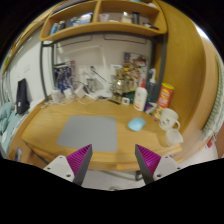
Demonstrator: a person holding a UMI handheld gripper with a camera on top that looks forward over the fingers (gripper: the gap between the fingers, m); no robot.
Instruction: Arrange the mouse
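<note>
A small light-blue mouse (136, 125) lies on the wooden desk (50, 125), just right of a grey mouse mat (91, 132). My gripper (113, 160) is held back from the desk's front edge, well short of the mouse. Its two fingers stand wide apart with nothing between them. The pink-purple pads (80, 158) face each other across the gap. The mouse is beyond the right finger.
At the desk's back stand bottles, a white container (140, 98), an orange box (165, 95) and clutter. A white cup (169, 119) sits at the right. A shelf (100, 25) hangs above. A dark monitor (22, 96) stands at the left.
</note>
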